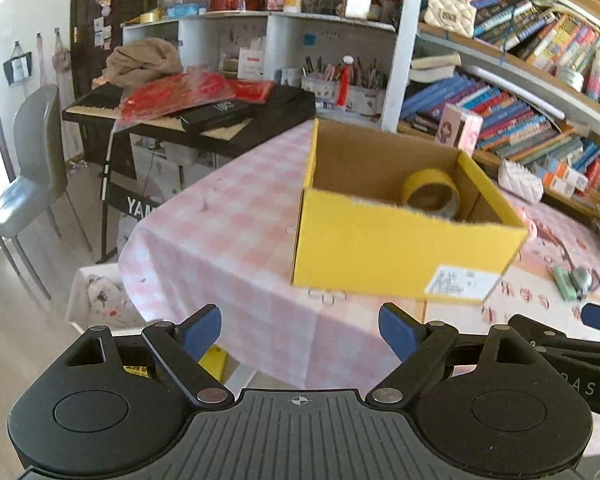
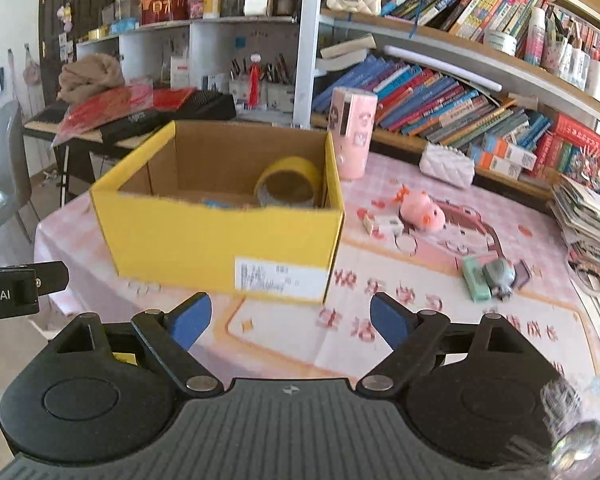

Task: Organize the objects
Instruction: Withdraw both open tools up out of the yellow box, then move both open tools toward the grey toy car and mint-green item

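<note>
Yellow cardboard box [image 2: 220, 236] open-topped on pink checked tablecloth [image 1: 228, 216], far of both grippers. Yellow tape roll [image 2: 288, 184] inside box, at right wall. Left gripper [image 1: 300, 334] jaws wide, nothing between. Right gripper [image 2: 290, 320] jaws wide, nothing between. Right of box on table: pink plush toy [image 2: 422, 208], green eraser-like block [image 2: 476, 278], pink cylinder [image 2: 352, 138] at far right corner.

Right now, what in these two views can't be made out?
- Box floor: both views, hidden by its front wall; only the tape roll and a bit of something blue show.
- Shipping label: right wrist view, print blurred.
- Green and grey items: right wrist view, too blurred to identify.
- Phone-like object: right wrist view, cut by right edge.
</note>
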A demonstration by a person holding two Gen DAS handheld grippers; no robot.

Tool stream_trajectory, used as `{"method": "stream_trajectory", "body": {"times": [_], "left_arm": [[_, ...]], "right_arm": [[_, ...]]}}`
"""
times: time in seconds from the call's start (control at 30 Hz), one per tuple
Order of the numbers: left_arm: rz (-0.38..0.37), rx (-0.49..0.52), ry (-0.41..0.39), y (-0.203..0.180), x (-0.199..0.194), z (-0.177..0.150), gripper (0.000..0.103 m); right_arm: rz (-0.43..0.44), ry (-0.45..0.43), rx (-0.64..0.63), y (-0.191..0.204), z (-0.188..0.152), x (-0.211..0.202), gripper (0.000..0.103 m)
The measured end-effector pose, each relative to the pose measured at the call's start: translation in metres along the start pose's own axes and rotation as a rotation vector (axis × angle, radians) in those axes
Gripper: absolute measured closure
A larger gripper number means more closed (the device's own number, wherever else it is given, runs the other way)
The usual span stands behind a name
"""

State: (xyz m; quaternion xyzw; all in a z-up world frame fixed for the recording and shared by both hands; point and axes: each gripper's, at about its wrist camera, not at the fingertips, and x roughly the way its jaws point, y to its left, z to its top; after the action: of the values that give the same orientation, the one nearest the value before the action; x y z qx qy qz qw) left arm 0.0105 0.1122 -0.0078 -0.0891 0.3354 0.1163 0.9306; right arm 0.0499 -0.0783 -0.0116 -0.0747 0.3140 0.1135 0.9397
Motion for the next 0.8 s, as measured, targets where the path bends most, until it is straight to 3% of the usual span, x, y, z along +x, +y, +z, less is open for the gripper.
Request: {"method": "stream_trajectory", "body": {"times": [0.43,0.8], "left_arm": [[-0.079,0.065,0.061,-0.009,-0.008,-0.023,0.007],[-0.174,0.165,0.088,-0.050,0.002,-0.021,0.007]], "right_arm": [[-0.040,0.055,0.006,0.002,-0.026,-0.018,0.011],[-0.155,0.097,0.095,-0.036,-0.035,-0.023,0.010]]}}
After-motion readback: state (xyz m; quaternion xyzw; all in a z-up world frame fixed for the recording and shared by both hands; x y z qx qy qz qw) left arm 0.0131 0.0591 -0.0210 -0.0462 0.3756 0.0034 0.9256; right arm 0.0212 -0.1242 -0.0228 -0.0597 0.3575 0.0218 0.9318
